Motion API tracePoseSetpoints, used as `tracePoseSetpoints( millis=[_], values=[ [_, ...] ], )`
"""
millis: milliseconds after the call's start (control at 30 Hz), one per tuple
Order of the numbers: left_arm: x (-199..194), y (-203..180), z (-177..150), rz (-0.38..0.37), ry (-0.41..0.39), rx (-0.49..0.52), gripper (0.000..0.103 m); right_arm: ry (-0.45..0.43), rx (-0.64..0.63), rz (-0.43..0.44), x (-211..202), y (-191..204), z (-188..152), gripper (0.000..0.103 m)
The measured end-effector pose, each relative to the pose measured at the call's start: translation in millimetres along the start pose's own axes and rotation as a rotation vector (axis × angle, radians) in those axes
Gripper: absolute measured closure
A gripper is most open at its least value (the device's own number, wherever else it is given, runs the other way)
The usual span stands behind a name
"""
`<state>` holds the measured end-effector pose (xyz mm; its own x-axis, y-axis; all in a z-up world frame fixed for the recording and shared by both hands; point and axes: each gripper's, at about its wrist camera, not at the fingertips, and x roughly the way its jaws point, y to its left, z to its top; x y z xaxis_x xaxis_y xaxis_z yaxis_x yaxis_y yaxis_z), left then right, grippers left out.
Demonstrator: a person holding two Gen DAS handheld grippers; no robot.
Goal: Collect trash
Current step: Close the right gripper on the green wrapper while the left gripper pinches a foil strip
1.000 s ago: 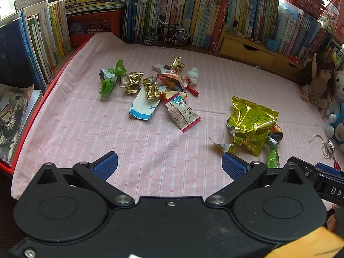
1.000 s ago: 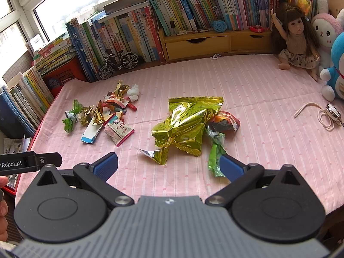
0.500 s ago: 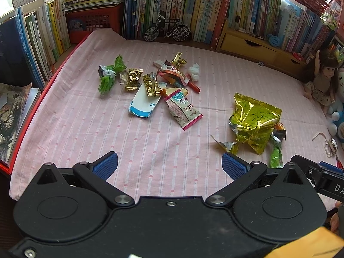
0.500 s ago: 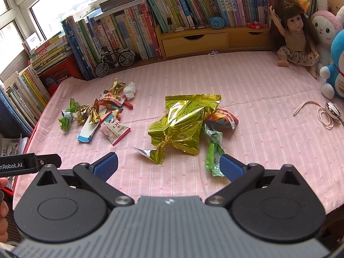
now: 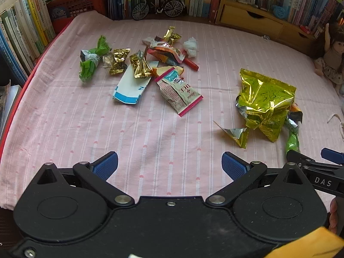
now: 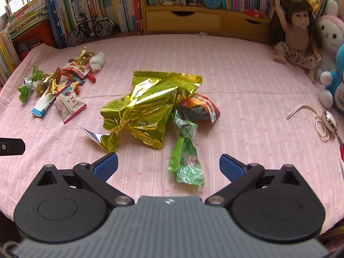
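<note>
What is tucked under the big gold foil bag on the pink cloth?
An orange snack wrapper and the top of a green wrapper poke out from under the gold foil bag. Anything deeper underneath is covered.

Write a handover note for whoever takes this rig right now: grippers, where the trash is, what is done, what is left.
Left gripper: open, empty, above the pink cloth.
Right gripper: open, empty, the green wrapper lying just ahead between its fingers.
Trash: two groups on the cloth. To the left, a pile of small wrappers with a flattened blue-and-white carton. To the right, the big gold bag, an orange wrapper touching it and the green wrapper.
Done: nothing picked up so far; no bin in view.
Left: all of it. The green wrapper looks the easiest start for the right gripper.
</note>
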<state>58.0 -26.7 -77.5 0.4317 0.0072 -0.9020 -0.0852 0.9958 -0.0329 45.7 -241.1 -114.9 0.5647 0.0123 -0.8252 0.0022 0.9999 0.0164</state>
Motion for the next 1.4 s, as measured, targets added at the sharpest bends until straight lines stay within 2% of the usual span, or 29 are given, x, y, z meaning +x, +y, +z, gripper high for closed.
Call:
tracePoseSetpoints(
  millis=[167, 333, 500, 700, 833, 900, 967, 1067, 1133, 1200, 1267, 1400],
  values=[
    [31, -19, 5, 0.036, 0.049, 0.054, 0.003, 0.048, 0.059, 0.009, 31, -11, -1, 0.0],
    [58, -35, 10, 0.052, 0.094, 0.091, 0.007, 0.088, 0.101, -0.018, 55, -23, -1, 0.0],
    [76, -48, 15, 0.059, 0.102, 0.117, 0.008, 0.123, 0.13, -0.045, 71, -30, -6, 0.0],
    [104, -61, 11, 0.071, 0.163, 0.159, 0.008, 0.087, 0.063, -0.09, 74, -23, -15, 0.0],
    [109, -61, 7, 0.048, 0.148, 0.128, 0.006, 0.044, 0.074, -0.083, 72, -24, -20, 0.0],
    [112, -60, 6, 0.049, 0.148, 0.116, 0.0, 0.022, 0.069, -0.081, 71, -24, -24, 0.0],
    [114, -54, 4, 0.027, 0.147, 0.076, 0.0, 0.009, 0.068, -0.081, 71, -24, -25, 0.0],
    [113, -54, 2, 0.026, 0.148, 0.099, 0.0, 0.016, 0.063, -0.079, 72, -24, -22, 0.0],
    [111, -55, 3, 0.026, 0.153, 0.1, 0.004, 0.033, 0.053, -0.073, 73, -25, -20, 0.0],
    [104, -60, 4, 0.002, 0.124, 0.114, 0.025, 0.053, 0.045, -0.069, 73, -25, -17, 0.0],
    [95, -65, 5, -0.04, 0.092, 0.129, 0.036, 0.061, 0.036, -0.069, 72, -24, -16, 0.0],
    [85, -71, 11, -0.131, 0.037, 0.102, 0.039, 0.023, 0.034, -0.043, 61, -24, -15, 0.001]
  ],
)
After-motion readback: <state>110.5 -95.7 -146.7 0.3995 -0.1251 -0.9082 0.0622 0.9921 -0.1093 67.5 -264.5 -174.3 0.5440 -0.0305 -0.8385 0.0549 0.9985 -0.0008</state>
